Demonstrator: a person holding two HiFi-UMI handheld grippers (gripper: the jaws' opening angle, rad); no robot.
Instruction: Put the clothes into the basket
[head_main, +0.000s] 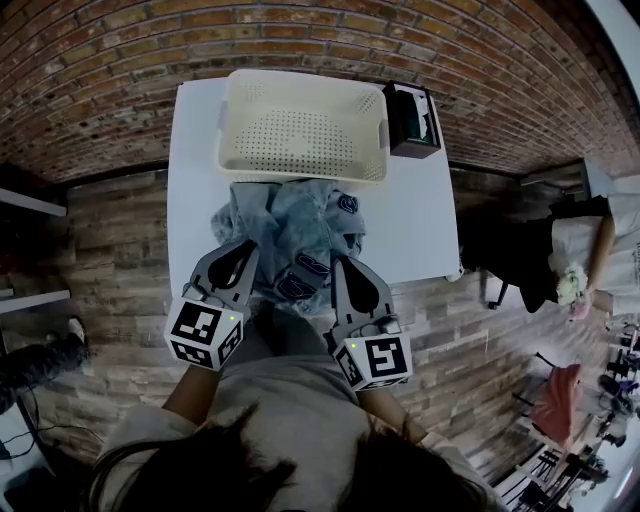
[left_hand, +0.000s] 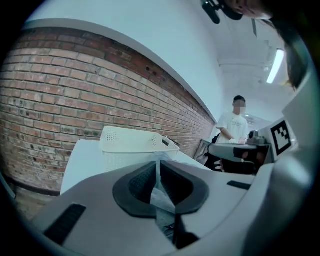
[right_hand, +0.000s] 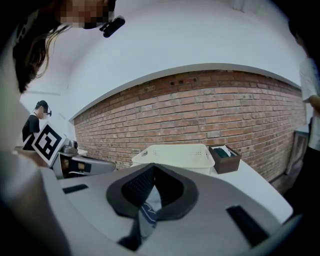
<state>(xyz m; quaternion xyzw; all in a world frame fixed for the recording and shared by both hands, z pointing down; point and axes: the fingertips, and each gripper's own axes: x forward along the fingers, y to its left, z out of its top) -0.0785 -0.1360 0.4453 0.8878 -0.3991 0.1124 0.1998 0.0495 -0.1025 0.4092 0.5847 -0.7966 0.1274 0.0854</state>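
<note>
A pale blue-grey garment (head_main: 290, 235) with dark printed patches lies bunched on the white table (head_main: 420, 215), hanging towards its near edge. My left gripper (head_main: 248, 250) is shut on a fold of the garment's left side; that cloth (left_hand: 161, 192) shows pinched between the pads. My right gripper (head_main: 340, 262) is shut on the garment's right side, where printed cloth (right_hand: 146, 209) hangs between the pads. The cream perforated basket (head_main: 303, 125) stands at the far side of the table, just beyond the garment, with nothing in it. It also shows as the basket (left_hand: 135, 140) and the basket (right_hand: 175, 152).
A dark box (head_main: 412, 118) with green contents stands right of the basket. A brick wall (head_main: 120, 60) runs behind the table. A person (left_hand: 235, 122) stands at another table off to the right, and dark bags (head_main: 520, 255) lie on the floor there.
</note>
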